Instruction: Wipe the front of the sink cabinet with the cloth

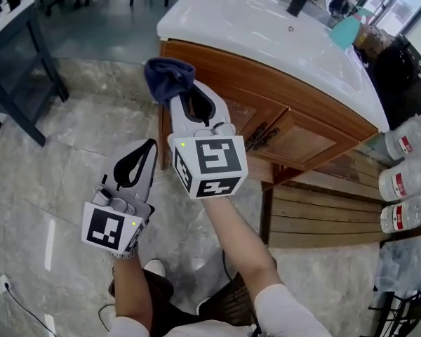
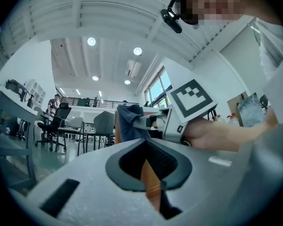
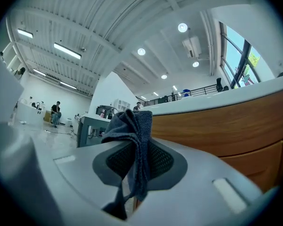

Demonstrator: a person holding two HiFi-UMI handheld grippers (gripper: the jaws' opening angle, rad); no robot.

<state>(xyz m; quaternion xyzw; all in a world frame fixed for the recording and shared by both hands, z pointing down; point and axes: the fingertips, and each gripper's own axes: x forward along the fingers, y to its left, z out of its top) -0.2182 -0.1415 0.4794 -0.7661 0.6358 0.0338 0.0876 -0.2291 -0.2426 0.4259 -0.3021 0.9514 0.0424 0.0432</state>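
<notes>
My left tongs [image 1: 149,146] are nearest me, pressed together on nothing. Only the right gripper view shows the cloth [image 3: 136,145] running lengthwise down between my right tongs [image 3: 132,126], which pinch it. The head view shows just its bunched end, pointing at the sink cabinet's [image 1: 281,97] upper left corner, under the counter [image 1: 252,27] edge.

The cabinet [image 1: 281,104] is seen steeply from overhead and, low and close, in the right gripper view; the right gripper [image 2: 132,121] is caught sidelong by the left.
</notes>
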